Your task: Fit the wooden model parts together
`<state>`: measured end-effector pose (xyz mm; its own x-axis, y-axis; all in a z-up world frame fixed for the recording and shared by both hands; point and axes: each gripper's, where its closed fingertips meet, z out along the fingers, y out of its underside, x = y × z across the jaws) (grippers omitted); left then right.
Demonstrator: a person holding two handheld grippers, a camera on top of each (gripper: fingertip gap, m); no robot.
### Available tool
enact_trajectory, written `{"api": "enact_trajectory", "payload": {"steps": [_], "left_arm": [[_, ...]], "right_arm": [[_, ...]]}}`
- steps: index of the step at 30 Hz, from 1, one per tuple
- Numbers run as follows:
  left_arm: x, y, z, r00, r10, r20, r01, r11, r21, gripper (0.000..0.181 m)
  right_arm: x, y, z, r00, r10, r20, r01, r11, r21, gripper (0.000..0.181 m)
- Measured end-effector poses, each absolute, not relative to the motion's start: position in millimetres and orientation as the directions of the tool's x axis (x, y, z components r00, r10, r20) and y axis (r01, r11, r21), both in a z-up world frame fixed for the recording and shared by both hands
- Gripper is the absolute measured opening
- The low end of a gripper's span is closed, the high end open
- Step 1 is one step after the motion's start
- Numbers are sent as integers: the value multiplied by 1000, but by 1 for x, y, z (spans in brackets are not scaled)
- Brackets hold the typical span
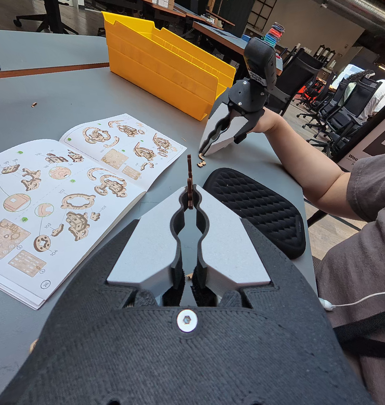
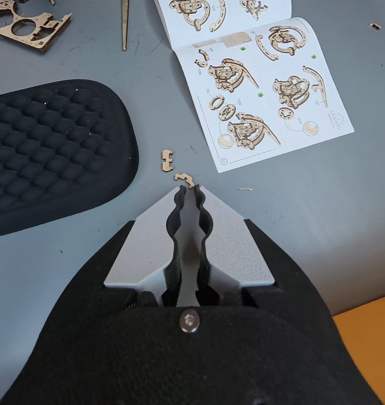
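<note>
While I steer from afar, I take the black wrist pad (image 1: 256, 210) as my landmark on the grey worktop (image 1: 55, 105). Left of the pad the instruction booklet (image 1: 62, 206) lies open, flat and turned toward me, I judge so the assembly drawings can be read as I work. Nearer me, just left of the pad, my left claw (image 1: 190, 190) is pinching a dark wooden part (image 1: 189, 175) by its lower end. The part stands upright and edge-on above the tips, probably so its free upper end is offered for mating. It looks thin, laser-cut and brown-edged, with a notched, lobed outline.

Just beyond the pad's far end two small pale wooden pieces (image 1: 201, 160) lie flat on the worktop, almost touching each other. In the right wrist view one is a notched, bracket-like piece (image 2: 167, 160) and the other a bent, hooked piece (image 2: 183, 178). My right claw (image 2: 189, 188) stands tip-down at the hooked piece, its tips slightly spread with a narrow gap and nothing held; one tip appears to touch the piece's end. I judge it is set to pick that piece up. Farther beyond the pad, a yellow bin (image 1: 165, 65) sits on the worktop.
</note>
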<state>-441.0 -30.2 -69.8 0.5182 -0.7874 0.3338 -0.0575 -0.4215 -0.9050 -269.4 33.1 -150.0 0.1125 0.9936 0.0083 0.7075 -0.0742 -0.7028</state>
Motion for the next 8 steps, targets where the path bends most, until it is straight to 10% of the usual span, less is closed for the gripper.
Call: {"api": "enact_trajectory", "payload": {"steps": [8], "left_arm": [[-447,-24,-72,547,-768,332,-50,-426,-903,0]], "right_arm": [[-272,35,-148,183,983,4,734,-134,-666,0]]}}
